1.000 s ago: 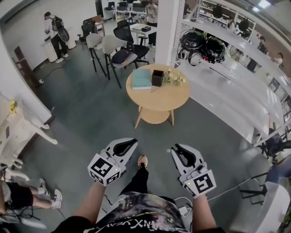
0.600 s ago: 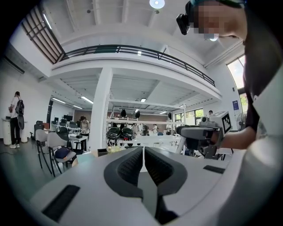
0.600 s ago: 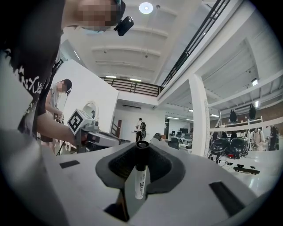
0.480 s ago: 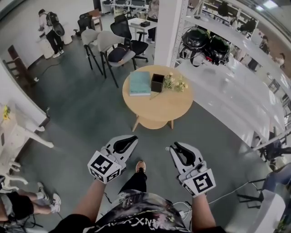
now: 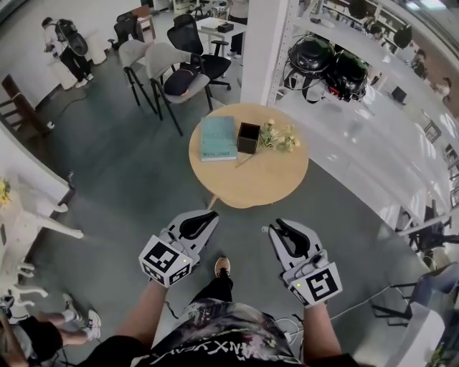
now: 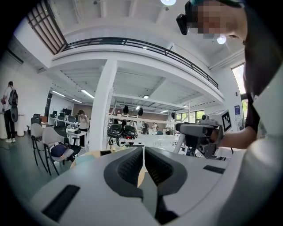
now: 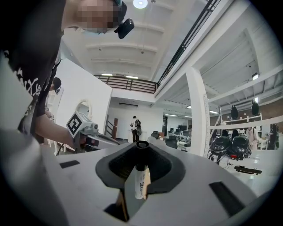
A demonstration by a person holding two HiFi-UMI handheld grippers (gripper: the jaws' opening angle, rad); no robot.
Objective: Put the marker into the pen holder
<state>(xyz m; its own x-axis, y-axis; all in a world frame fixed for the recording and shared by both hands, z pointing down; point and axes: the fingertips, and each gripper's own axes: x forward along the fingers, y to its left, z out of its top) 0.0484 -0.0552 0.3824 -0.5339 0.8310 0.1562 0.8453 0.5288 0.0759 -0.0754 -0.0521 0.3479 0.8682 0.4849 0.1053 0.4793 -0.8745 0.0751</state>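
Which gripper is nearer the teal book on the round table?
Left. The left gripper is short of the table, in line with the book; the right gripper sits farther right.

Bright o/h lamps (image 7: 140, 3), fisheye edges

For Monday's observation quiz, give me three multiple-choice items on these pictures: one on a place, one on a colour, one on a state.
1. Where is the pen holder? A on a chair; B on the round table, between book and flowers; C on the floor.
2. The book is: A red; B teal; C yellow.
3. The right gripper has its jaws: A shut on a marker; B open, empty; C shut on a flower.
Answers: B, the head view shows it on the table; B, its cover is teal; A, the right gripper view shows the marker clamped.
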